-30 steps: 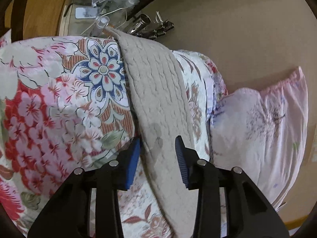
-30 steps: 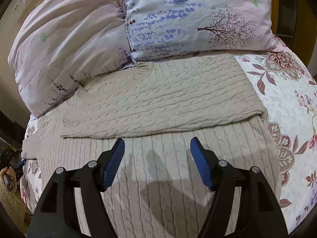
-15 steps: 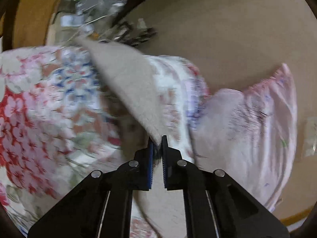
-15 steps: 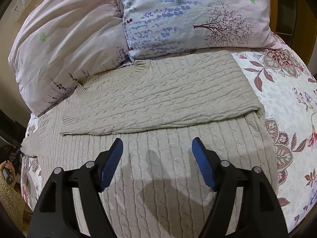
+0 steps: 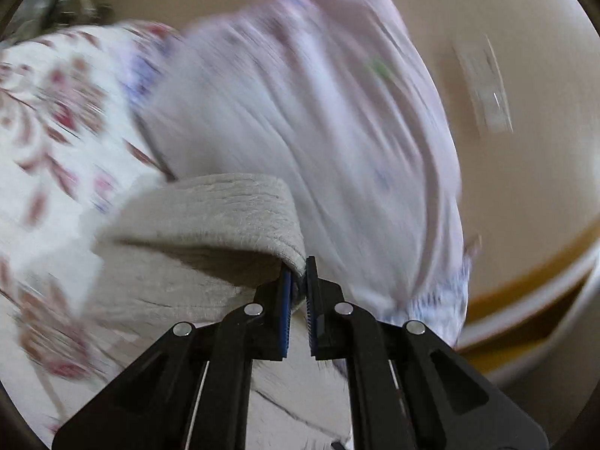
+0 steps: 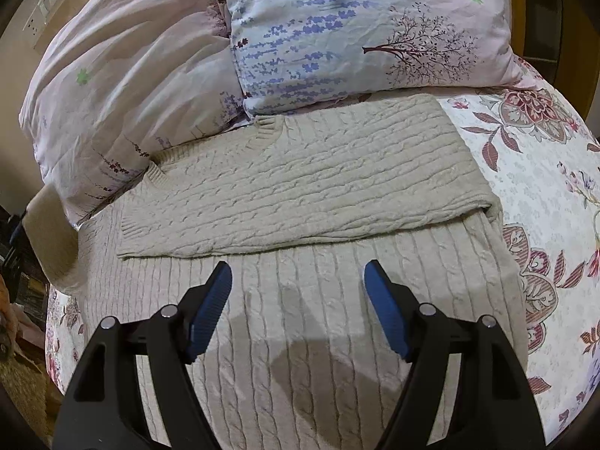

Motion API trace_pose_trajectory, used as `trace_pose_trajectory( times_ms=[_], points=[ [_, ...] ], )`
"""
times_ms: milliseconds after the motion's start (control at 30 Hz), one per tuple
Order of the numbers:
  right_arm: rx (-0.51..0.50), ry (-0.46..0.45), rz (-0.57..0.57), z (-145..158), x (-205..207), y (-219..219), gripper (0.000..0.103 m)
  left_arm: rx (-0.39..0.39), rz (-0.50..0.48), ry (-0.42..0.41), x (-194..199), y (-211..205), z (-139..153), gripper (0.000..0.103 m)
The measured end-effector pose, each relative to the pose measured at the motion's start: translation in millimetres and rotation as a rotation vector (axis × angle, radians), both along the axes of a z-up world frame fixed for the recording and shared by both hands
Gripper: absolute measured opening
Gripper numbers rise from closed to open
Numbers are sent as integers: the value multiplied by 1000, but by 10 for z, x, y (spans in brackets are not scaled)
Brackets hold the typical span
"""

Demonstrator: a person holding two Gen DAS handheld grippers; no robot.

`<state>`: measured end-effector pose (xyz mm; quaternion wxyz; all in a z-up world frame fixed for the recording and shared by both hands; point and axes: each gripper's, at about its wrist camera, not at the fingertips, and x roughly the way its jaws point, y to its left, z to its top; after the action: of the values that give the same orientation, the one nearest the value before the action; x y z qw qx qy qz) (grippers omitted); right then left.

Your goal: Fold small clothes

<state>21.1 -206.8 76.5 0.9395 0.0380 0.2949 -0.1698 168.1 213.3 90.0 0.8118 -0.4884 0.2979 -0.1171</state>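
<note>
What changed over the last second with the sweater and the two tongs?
The left tongs, open around the sweater sleeve a second ago, shut on it and lifted it, swinging toward the pink pillow; that view is now blurred. The right tongs stayed open above the sweater's body, barely shifting. The other sleeve stays folded across it, on the flowered bedspread.

Left wrist view motion-blurred: floral bedspread (image 5: 56, 120) pattern smeared, pink pillow (image 5: 318, 112) print unreadable, wall plate (image 5: 483, 86) detail lost. Sweater (image 5: 210, 217) edge hidden between pads of left gripper (image 5: 298, 285). Right wrist view: sweater (image 6: 300, 187) lower hem cut off by frame bottom; left sleeve end blurred at frame edge.
</note>
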Motion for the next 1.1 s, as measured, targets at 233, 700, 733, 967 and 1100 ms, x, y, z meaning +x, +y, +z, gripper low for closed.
trace_pose_trajectory(
  times_ms=[233,700,733,967,1100],
  points=[
    [7,1,2,-2,-47,-7,73,100,-195,68,36,-1086,-431,6],
    [19,16,2,-44,-62,-32,73,-52,-181,255,-85,-1030,-1024,51],
    [18,19,7,-49,-54,-19,73,-71,-166,256,-47,-1002,-1018,51],
    [10,34,27,-77,-49,-14,73,-129,-111,275,147,-874,-1041,27],
    [9,22,18,-58,-113,-67,73,-114,-142,200,219,-997,-872,10]
  ],
)
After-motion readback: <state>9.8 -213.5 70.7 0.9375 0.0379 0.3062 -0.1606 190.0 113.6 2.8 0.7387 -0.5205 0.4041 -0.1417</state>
